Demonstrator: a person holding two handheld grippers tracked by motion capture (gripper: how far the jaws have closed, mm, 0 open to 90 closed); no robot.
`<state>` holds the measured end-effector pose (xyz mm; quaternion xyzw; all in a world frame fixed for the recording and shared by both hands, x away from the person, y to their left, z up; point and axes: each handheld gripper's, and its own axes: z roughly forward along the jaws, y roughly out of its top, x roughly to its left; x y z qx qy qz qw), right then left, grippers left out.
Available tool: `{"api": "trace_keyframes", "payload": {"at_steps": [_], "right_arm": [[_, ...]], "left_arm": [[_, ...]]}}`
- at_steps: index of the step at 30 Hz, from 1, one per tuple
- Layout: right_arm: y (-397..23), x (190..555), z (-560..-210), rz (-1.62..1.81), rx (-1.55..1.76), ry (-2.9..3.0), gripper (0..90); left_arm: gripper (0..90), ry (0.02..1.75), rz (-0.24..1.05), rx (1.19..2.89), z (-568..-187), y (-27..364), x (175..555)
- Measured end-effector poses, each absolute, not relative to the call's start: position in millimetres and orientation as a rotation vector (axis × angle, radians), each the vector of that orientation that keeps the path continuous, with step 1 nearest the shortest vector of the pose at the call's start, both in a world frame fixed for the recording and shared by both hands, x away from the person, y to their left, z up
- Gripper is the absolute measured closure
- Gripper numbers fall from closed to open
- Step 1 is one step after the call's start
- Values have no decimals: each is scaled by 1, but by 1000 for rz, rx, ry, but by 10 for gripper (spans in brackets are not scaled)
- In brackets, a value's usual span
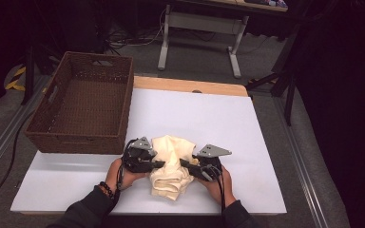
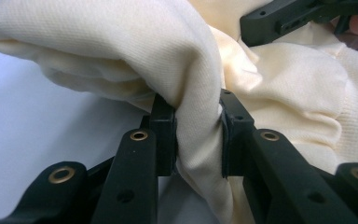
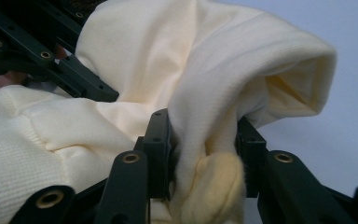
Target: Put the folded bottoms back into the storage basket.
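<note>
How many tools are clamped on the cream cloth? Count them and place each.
2. The left tool pinches the cream cloth on its left side; the right tool pinches its right side. Both sit near the table's front edge, beside the wicker basket.

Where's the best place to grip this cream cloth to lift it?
Grip the cream cloth at its bunched side folds, one from each flank, level with the table. Left gripper and right gripper already pinch thick gathered folds there; the loose top would slip.
</note>
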<state>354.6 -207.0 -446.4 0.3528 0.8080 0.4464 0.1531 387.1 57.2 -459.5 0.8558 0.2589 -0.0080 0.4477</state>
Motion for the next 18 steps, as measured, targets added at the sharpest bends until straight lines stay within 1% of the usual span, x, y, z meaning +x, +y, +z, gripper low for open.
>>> {"api": "trace_keyframes", "payload": {"at_steps": [5, 13, 18], "right_arm": [[-208, 353, -444, 1287, 992, 2307, 654], [-209, 350, -439, 1310, 972, 2282, 655], [-209, 349, -437, 1329, 977, 2263, 656]], "left_arm": [[732, 631, 6, 2105, -459, 57, 385], [738, 590, 86, 2098, -454, 58, 381], [740, 587, 102, 2076, -453, 59, 380]]}}
